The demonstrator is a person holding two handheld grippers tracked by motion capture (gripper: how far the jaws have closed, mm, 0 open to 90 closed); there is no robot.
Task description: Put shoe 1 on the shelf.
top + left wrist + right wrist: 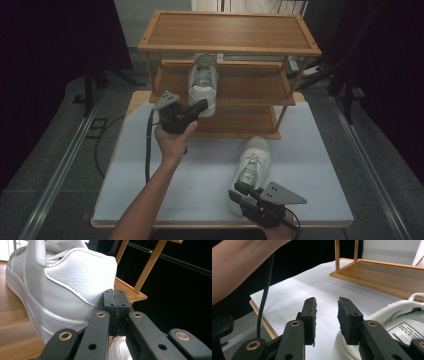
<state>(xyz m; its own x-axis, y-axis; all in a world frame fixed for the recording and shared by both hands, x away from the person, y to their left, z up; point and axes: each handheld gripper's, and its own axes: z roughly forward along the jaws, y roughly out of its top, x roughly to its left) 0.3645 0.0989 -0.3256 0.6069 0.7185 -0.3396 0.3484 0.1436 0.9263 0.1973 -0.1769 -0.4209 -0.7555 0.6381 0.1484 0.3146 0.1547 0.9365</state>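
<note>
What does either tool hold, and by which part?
Nothing: the left tool is shut empty behind the shelf shoe's heel; the right tool stands open.

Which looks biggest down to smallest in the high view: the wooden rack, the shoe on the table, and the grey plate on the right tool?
1. wooden rack
2. shoe on the table
3. grey plate, though it sits nearest the camera.

Shoe rack (295, 50) fills the table's (310, 130) far half; its posts narrow side entry to the shelves. Middle shelf: white shoe (203, 82) blocks left part, right part free. Bottom shelf open in front. Second shoe (252, 167) sits in near-right table area; near-left area is crossed by a forearm (150, 200) and cable.
</note>
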